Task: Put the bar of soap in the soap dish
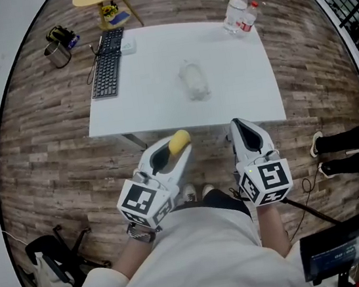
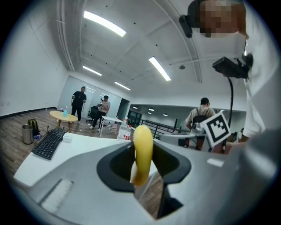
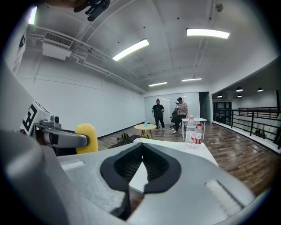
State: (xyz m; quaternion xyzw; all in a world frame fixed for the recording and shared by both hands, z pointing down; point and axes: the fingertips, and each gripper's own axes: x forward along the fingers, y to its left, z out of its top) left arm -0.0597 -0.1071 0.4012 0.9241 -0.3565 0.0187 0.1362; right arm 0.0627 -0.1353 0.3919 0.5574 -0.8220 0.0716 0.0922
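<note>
Left gripper (image 1: 172, 148) jaws are gripping the soap (image 1: 179, 141), right gripper (image 1: 244, 130) jaws are sitting closed, empty; worth carrying it level to the dish (image 1: 194, 81) at 12 o'clock.

A keyboard (image 1: 107, 70) and two bottles (image 1: 236, 11) sit on the white table (image 1: 159, 96).

yellow soap (image 1: 179, 141) clamped upright, clear dish (image 1: 194, 82) apart

Smooth waxy soap (image 2: 142, 149), wood-plank floor (image 1: 49, 158)
</note>
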